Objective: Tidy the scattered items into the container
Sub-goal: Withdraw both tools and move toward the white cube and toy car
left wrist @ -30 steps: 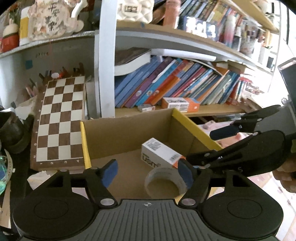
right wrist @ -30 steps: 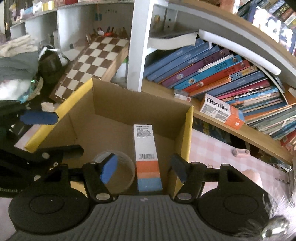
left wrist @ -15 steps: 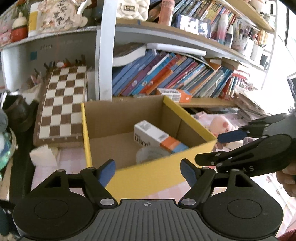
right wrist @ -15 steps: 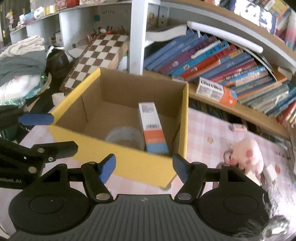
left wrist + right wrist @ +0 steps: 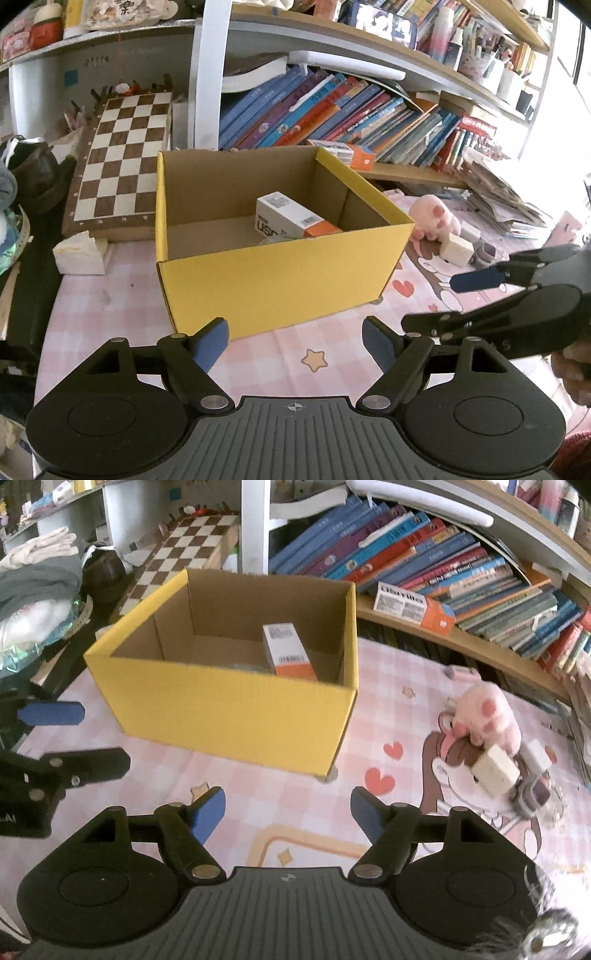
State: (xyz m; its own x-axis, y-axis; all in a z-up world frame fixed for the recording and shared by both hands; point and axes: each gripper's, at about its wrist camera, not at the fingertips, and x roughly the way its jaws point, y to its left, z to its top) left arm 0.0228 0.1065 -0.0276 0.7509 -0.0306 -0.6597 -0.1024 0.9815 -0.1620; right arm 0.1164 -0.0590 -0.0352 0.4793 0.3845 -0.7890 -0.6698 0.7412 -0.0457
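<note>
A yellow cardboard box [image 5: 280, 280] [image 5: 236, 709] stands on the pink checked tablecloth. Inside lies a white and orange carton [image 5: 291, 221] [image 5: 288, 653], with a clear tape roll [image 5: 275, 240] mostly hidden behind the front wall. My left gripper [image 5: 295, 341] is open and empty, just in front of the box. My right gripper [image 5: 288, 814] is open and empty, in front of the box's right corner. To the right of the box lie a pink plush paw [image 5: 487, 712] [image 5: 436, 219], a cream cube [image 5: 495, 770] [image 5: 457, 250] and small grey items [image 5: 532, 794].
A chessboard [image 5: 122, 162] leans behind the box at left. A low shelf of books [image 5: 443, 572] with a white and orange carton [image 5: 413, 603] runs behind. A white tissue wad [image 5: 79, 253] lies left of the box. Clothes [image 5: 33, 587] pile at far left.
Both grippers have pulled back and away from above the box; the box now sits farther off and its outer front wall shows. Both stay open and empty.
</note>
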